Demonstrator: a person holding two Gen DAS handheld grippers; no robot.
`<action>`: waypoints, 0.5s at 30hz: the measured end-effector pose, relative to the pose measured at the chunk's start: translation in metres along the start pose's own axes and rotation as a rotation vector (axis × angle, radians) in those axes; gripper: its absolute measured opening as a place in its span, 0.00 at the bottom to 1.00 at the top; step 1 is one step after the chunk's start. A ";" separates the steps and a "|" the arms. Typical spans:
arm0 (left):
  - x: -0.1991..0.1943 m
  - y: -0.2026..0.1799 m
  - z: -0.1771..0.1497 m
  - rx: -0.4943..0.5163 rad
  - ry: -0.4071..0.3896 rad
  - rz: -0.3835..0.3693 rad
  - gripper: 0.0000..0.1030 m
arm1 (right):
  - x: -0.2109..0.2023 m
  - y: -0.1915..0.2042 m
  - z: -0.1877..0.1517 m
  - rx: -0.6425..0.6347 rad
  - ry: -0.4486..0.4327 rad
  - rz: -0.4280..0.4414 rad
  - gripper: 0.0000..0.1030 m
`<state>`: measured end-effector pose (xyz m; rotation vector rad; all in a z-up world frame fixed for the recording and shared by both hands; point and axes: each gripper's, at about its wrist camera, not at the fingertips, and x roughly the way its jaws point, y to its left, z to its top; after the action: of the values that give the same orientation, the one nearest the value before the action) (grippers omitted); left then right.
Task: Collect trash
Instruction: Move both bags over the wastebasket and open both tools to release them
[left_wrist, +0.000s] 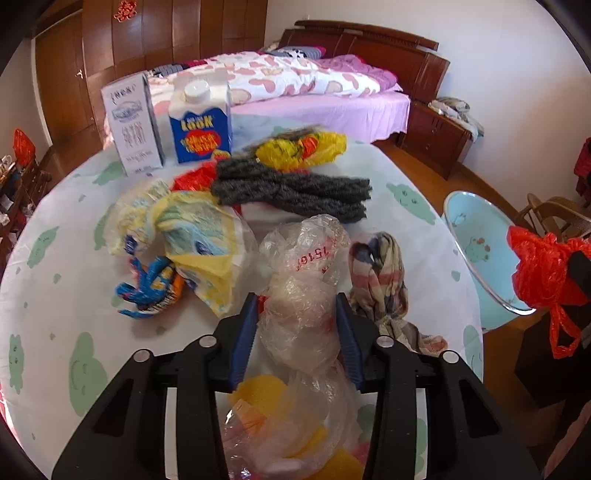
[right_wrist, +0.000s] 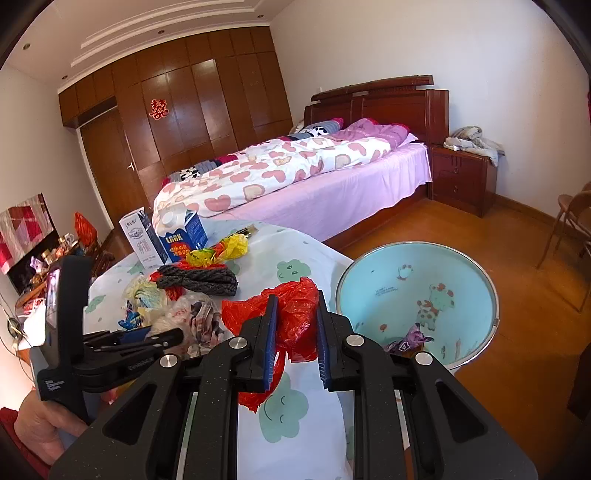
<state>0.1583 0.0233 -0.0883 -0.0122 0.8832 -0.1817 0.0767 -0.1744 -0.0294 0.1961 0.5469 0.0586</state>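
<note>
Bedroom table (right_wrist: 295, 236): my right gripper (right_wrist: 297, 343) clamps a red bag (right_wrist: 295, 314); best carried right over the basin (right_wrist: 417, 302) before letting go. Left gripper (left_wrist: 295, 332) pinches a clear bag (left_wrist: 303, 306).

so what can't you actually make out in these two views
- Clear plastic bag, left wrist view: its lower end runs behind the left gripper body and off the bottom edge.
- Basin, right wrist view: near rim hidden by the right gripper.
- White carton, both views: print too small to read.
</note>
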 end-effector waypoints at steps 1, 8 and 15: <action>-0.005 0.002 0.001 -0.002 -0.014 0.006 0.40 | -0.001 -0.001 0.000 0.003 -0.003 0.000 0.19; -0.053 0.017 0.017 -0.050 -0.155 0.045 0.39 | -0.007 -0.009 0.004 0.021 -0.039 -0.011 0.19; -0.087 0.001 0.034 -0.022 -0.279 0.000 0.40 | -0.010 -0.019 0.009 0.031 -0.051 -0.042 0.19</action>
<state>0.1306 0.0360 -0.0002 -0.0570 0.6068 -0.1651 0.0733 -0.1958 -0.0204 0.2156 0.5009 0.0042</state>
